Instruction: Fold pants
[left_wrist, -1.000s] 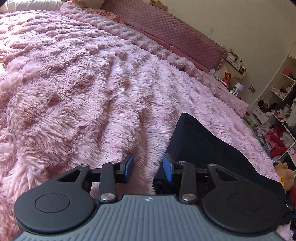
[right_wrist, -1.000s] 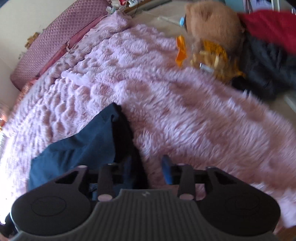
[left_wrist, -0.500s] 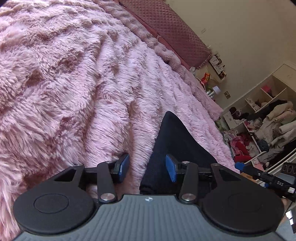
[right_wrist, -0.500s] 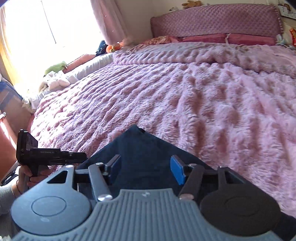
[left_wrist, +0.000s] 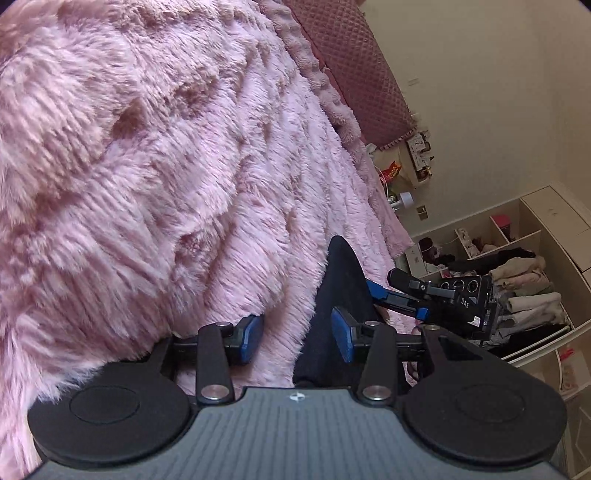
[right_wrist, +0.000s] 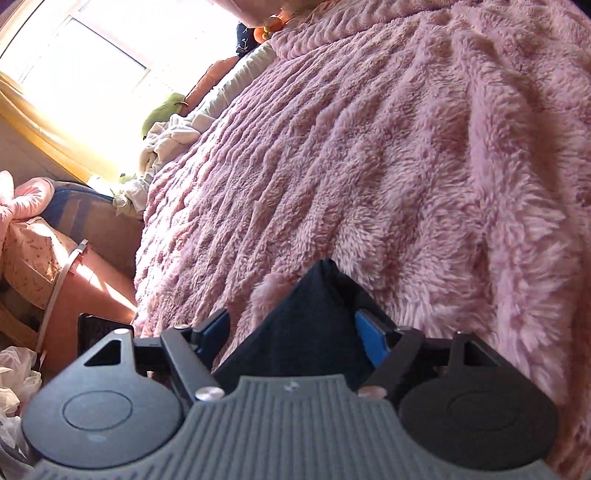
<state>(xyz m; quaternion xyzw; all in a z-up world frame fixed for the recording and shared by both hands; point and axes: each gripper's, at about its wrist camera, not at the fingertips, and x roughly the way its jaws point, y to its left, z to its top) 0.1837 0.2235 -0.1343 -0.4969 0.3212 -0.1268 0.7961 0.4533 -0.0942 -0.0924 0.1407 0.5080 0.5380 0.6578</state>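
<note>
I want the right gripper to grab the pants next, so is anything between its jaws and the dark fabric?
Nothing visible does. The dark pants already lie between the right gripper jaws, which are opening, on the pink fuzzy blanket.

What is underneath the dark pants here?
The dark pants lie on the fluffy pink blanket, which shows all round them. The blanket directly beneath is covered by the cloth, and the near end of the pants is hidden behind the right gripper.
</note>
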